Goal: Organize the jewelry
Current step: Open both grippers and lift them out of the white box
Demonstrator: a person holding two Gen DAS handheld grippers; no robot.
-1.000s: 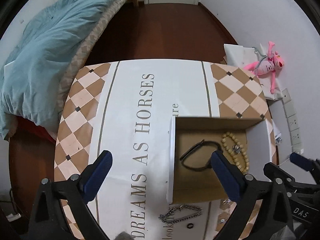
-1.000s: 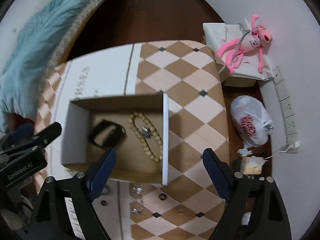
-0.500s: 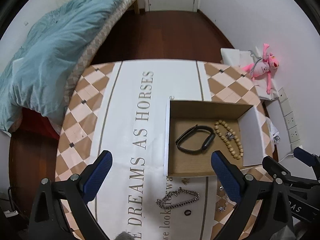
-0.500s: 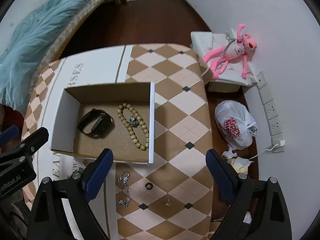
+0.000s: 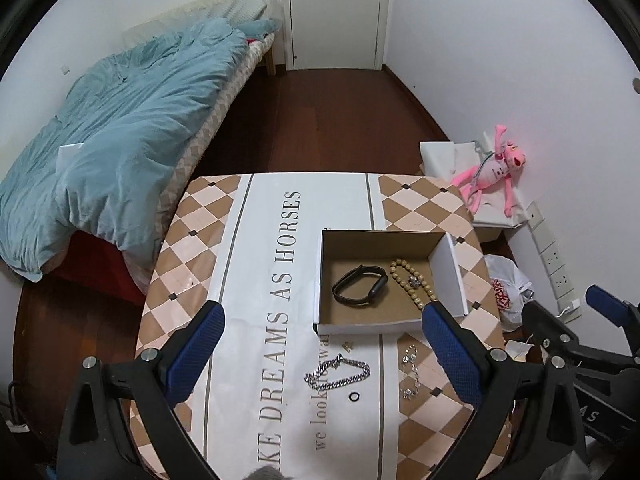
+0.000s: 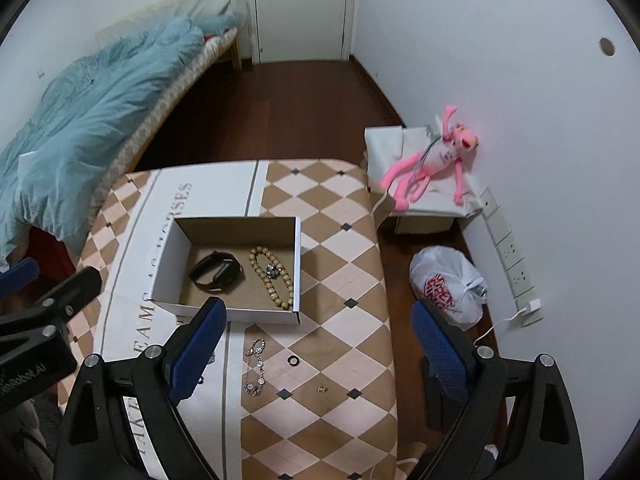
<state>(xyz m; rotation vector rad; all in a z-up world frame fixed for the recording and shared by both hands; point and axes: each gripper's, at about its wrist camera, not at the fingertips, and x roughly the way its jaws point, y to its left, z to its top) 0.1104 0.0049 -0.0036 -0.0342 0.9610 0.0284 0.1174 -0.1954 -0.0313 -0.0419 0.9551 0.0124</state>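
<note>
An open cardboard box (image 5: 326, 280) (image 6: 298, 264) sits on the table and holds a black band (image 5: 360, 290) (image 6: 216, 272), a beige bead bracelet (image 5: 412, 288) (image 6: 274, 276) and a small silver piece (image 6: 272, 270). In front of the box lie a silver chain (image 5: 338, 372), a sparkly bracelet (image 5: 411, 372) (image 6: 256, 368), a black ring (image 5: 354, 397) (image 6: 294, 360) and a tiny gold stud (image 6: 321, 389). My left gripper (image 5: 320, 356) hangs open, high over the table's near side. To its right my right gripper (image 6: 320, 348) is open too, holding nothing.
The table (image 5: 260, 240) wears a checkered cloth with printed words. A bed with a blue duvet (image 5: 120, 128) stands left. A pink plush toy (image 6: 432, 160) lies on a white box at the right wall, with a white plastic bag (image 6: 448, 284) on the floor.
Both grippers have pulled up and back from the box, so the table looks smaller and the loose jewelry in front of the box has come into view. Nothing was taken or let go.
</note>
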